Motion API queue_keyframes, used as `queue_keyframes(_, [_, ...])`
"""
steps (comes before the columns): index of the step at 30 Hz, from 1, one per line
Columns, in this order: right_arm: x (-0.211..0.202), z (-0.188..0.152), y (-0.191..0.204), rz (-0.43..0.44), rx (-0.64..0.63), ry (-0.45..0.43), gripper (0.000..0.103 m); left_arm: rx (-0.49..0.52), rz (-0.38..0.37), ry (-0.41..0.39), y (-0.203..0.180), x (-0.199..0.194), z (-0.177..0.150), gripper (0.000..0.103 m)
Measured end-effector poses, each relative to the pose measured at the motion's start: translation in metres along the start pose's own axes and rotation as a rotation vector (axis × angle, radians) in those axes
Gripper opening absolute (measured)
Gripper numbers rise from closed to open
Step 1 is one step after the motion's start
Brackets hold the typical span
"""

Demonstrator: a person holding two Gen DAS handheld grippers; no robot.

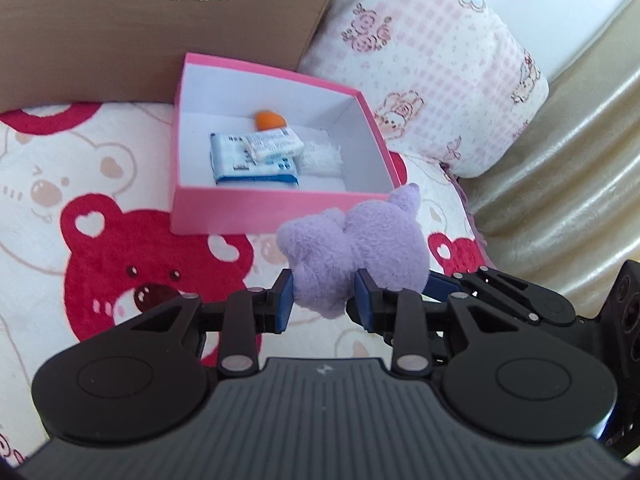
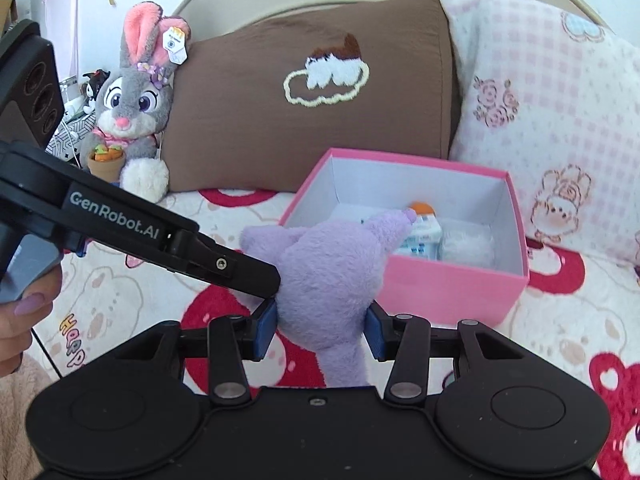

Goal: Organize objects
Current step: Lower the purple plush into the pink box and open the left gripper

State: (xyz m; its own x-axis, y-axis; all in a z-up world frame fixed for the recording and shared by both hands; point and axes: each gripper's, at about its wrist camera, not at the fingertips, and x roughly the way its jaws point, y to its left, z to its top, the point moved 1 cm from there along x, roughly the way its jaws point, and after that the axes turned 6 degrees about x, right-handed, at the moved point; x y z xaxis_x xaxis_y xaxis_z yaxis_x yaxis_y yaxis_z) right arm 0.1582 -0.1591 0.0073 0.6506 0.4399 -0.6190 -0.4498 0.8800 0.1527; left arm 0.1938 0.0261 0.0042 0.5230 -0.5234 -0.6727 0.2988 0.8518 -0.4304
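Observation:
A purple plush toy [image 1: 352, 248] hangs above the bear-print blanket, just in front of an open pink box [image 1: 280, 208]. My left gripper [image 1: 324, 300] is shut on one part of the plush. My right gripper [image 2: 320, 330] is shut on another part of the purple plush toy [image 2: 332, 272], and the left gripper's finger [image 2: 240, 270] reaches in from the left beside it. The pink box [image 2: 440, 292] holds blue-and-white packets [image 1: 256, 160], an orange item [image 1: 269, 119] and something white and fluffy [image 1: 322, 158].
A brown pillow [image 2: 312, 120] and a pink checked pillow [image 2: 552, 128] lean behind the box. A grey rabbit plush [image 2: 132, 112] sits at the far left by the headboard. A person's hand [image 2: 20, 312] grips the left tool. A beige curtain [image 1: 568, 168] hangs at the right.

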Motion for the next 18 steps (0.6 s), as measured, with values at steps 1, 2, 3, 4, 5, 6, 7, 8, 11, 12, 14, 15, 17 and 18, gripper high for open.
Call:
queue_keyframes(1, [0.002,0.005,-0.001,0.003,0.001,-0.002,0.051,0.003,0.005,-0.012,0.001,-0.001,0.005,0.031])
queue_keyframes(2, [0.004,0.01,-0.001,0.0,0.003,-0.004,0.05,0.011,0.009,-0.023,0.002,-0.001,0.01,0.031])
queue_keyframes(3, [0.007,0.015,-0.003,-0.004,0.003,-0.005,0.05,0.02,0.016,-0.029,0.002,-0.001,0.015,0.031])
queue_keyframes(4, [0.011,0.021,-0.005,-0.008,0.007,-0.007,0.05,0.029,0.022,-0.034,0.002,0.002,0.022,0.031])
queue_keyframes(5, [0.014,0.027,-0.007,-0.013,0.009,-0.01,0.049,0.035,0.025,-0.037,0.002,0.004,0.028,0.031])
queue_keyframes(6, [0.018,0.034,-0.009,-0.017,0.009,-0.01,0.049,0.032,0.029,-0.039,0.003,0.007,0.035,0.031])
queue_keyframes(7, [0.023,0.041,-0.012,-0.022,0.009,-0.004,0.049,0.027,0.028,-0.039,0.005,0.012,0.044,0.031])
queue_keyframes(8, [0.028,0.049,-0.014,-0.024,0.008,0.002,0.049,0.022,0.031,-0.04,0.007,0.016,0.051,0.031])
queue_keyframes(11, [0.044,0.066,-0.022,-0.022,0.02,0.005,0.049,0.023,0.039,-0.072,0.014,0.029,0.072,0.031])
queue_keyframes(12, [0.05,0.07,-0.024,-0.028,0.026,0.002,0.048,0.01,0.034,-0.088,0.019,0.033,0.076,0.031])
queue_keyframes(14, [0.062,0.073,-0.027,-0.043,0.026,0.006,0.047,0.001,0.034,-0.09,0.025,0.044,0.083,0.031])
queue_keyframes(15, [0.068,0.074,-0.028,-0.043,0.024,0.006,0.047,-0.001,0.044,-0.094,0.027,0.049,0.085,0.031])
queue_keyframes(17, [0.081,0.077,-0.031,-0.042,0.021,0.011,0.046,-0.024,0.052,-0.097,0.035,0.06,0.089,0.031])
queue_keyframes(18, [0.087,0.079,-0.032,-0.042,0.015,0.015,0.046,-0.034,0.055,-0.101,0.039,0.063,0.091,0.031])
